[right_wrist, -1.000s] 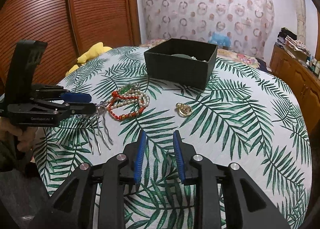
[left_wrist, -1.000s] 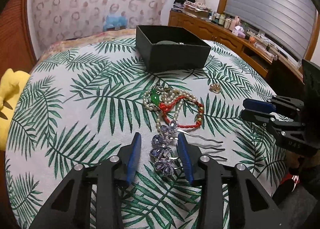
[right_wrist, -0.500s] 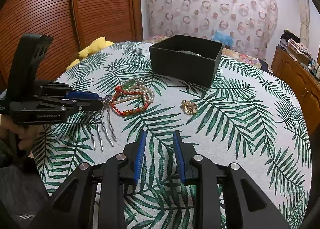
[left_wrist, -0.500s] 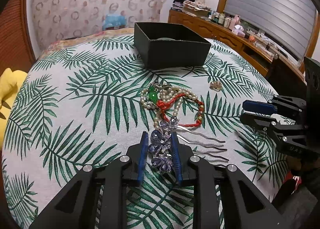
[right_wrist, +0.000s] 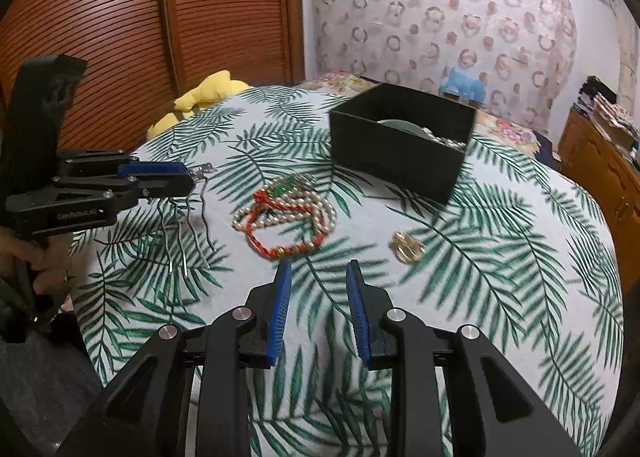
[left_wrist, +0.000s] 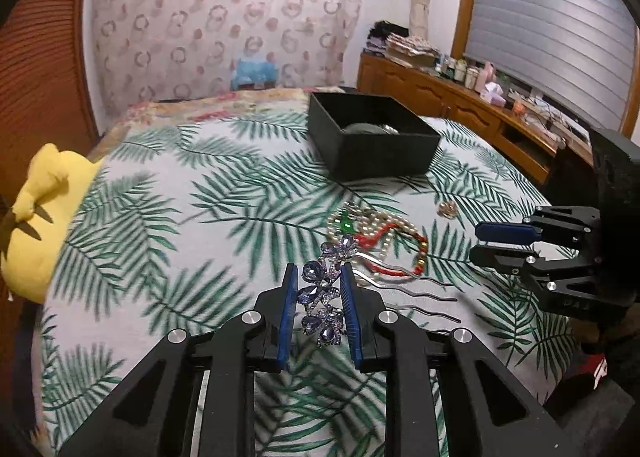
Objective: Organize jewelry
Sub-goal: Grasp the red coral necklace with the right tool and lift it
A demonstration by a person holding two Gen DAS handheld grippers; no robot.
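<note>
Left wrist view: one jewelled hair comb (left_wrist: pixel 322 297), set with purple flower-shaped stones, sits clamped between the blue pads of the left gripper (left_wrist: pixel 319 311), whose jaws have just been closing onto it; its wavy metal prongs trail off to the right of the pads, above the leaf-print tablecloth (left_wrist: pixel 160 225). Beyond the fingertips, slightly right, lies one tangle made up of a pearl strand (left_wrist: pixel 396 225), a red cord bracelet (left_wrist: pixel 384 257) with gold beads, and a green stone piece (left_wrist: pixel 346 226). Further right of that is one small gold ornament (left_wrist: pixel 447 210), and ahead stands one open black box (left_wrist: pixel 374 137) with something pale inside. The right gripper (left_wrist: pixel 504 243) shows at this view's right edge, seen side-on. One yellow plush toy (left_wrist: pixel 40 225) lies far to the left. The right wrist view shows what the first cannot: the right gripper's (right_wrist: pixel 319 311) jaws stand apart with nothing between them, over bare cloth; the comb's prongs (right_wrist: pixel 182 229) hang down clear of the table from the left gripper (right_wrist: pixel 180 179), which sits off to the left; a hand (right_wrist: pixel 24 253) grips its handle. It also shows pearls inside the box (right_wrist: pixel 400 153), with the bead tangle ahead-left of the right fingertips and the gold ornament (right_wrist: pixel 408 251) just ahead-right.
</note>
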